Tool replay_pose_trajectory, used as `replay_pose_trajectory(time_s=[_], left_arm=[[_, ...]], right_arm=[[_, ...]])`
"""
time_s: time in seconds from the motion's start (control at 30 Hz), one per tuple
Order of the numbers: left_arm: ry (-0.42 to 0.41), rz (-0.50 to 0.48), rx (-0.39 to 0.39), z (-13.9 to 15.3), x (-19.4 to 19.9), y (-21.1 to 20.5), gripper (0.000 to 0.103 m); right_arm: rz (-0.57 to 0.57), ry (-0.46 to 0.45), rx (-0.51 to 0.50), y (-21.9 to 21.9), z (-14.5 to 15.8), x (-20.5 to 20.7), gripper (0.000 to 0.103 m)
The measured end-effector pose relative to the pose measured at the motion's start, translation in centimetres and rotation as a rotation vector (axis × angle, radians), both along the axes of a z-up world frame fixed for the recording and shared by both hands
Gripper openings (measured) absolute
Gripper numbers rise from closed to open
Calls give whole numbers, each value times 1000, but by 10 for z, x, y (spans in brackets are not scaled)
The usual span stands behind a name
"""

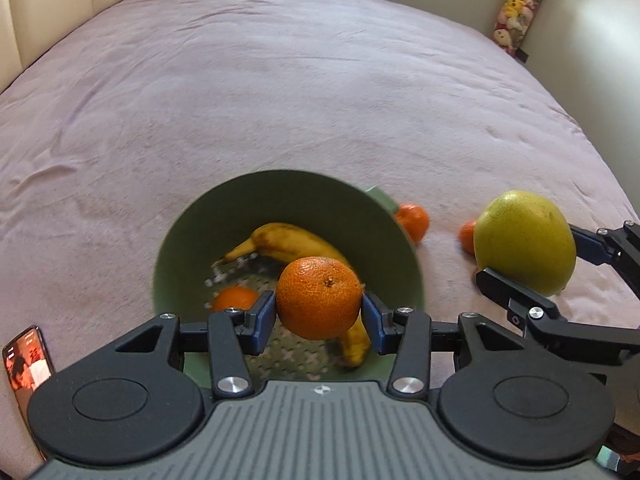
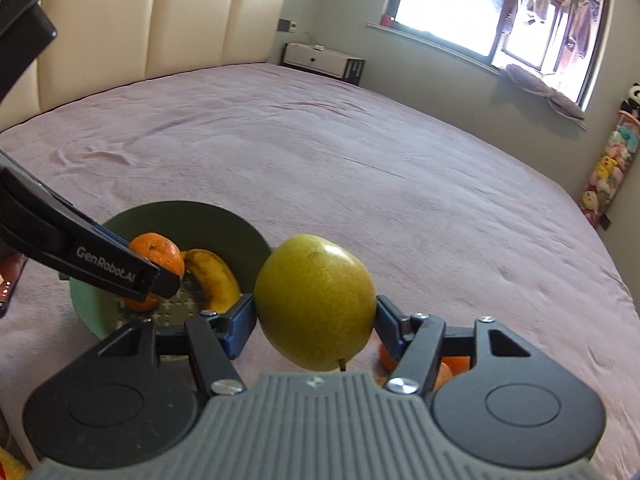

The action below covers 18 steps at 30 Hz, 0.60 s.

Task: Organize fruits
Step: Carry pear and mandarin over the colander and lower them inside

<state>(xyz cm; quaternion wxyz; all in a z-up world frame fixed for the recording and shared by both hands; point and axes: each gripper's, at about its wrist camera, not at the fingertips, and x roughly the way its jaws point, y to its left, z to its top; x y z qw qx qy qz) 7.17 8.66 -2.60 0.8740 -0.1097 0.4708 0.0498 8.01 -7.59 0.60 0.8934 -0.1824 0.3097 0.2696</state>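
My left gripper is shut on a mandarin and holds it above the green bowl. In the bowl lie a banana and another mandarin. My right gripper is shut on a yellow-green pear, held above the bed just right of the bowl. The pear also shows in the left wrist view, with the right gripper's fingers around it. Two mandarins lie on the bed between bowl and pear.
The pink bedspread stretches far ahead. A phone lies at the near left. A cream headboard, a white nightstand and hanging plush toys stand beyond the bed edges.
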Motion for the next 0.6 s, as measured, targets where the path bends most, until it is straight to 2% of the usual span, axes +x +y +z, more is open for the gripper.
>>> replay_pose_trajectory(time_s=[0.6], left_arm=[[80, 22, -22, -25, 4, 45, 52]], right_arm=[[205, 28, -70, 72, -26, 6, 61]])
